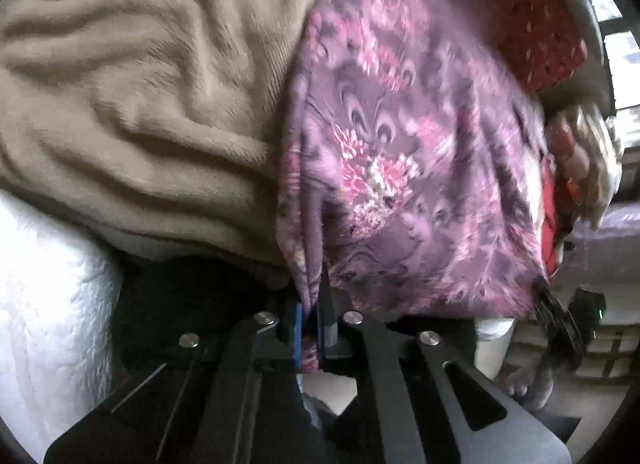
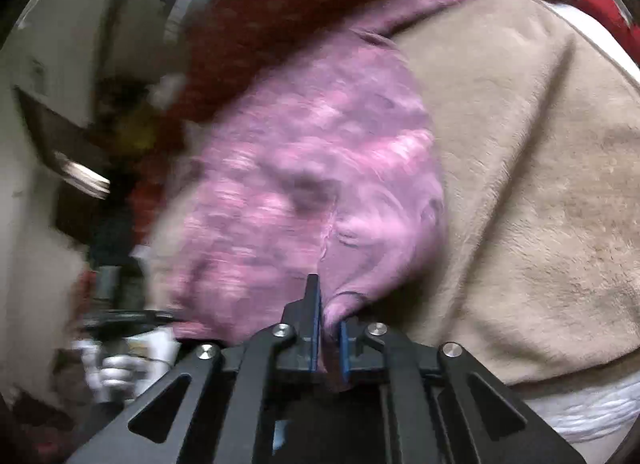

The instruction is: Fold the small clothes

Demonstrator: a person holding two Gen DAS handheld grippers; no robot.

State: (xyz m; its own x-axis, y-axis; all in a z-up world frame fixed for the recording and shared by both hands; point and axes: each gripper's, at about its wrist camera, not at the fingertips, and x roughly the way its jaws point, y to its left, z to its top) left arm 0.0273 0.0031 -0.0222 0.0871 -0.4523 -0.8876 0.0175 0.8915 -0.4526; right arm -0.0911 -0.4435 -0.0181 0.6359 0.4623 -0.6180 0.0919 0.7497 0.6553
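A purple garment with a pink flower print (image 1: 400,151) hangs spread in front of me, over the beige blanket. My left gripper (image 1: 310,316) is shut on a bunched edge of it, the cloth pinched between the blue pads. In the right wrist view the same purple garment (image 2: 312,183) is blurred by motion. My right gripper (image 2: 330,324) is shut on another bunched edge of it. In the left wrist view the right gripper (image 1: 560,320) shows dimly at the garment's lower right corner.
A crumpled beige fleece blanket (image 1: 140,95) covers the surface, also in the right wrist view (image 2: 540,183). A dark red dotted cloth (image 1: 532,23) lies behind the garment. White quilted bedding (image 1: 48,304) is at the lower left. More clothes (image 1: 580,151) are piled at right.
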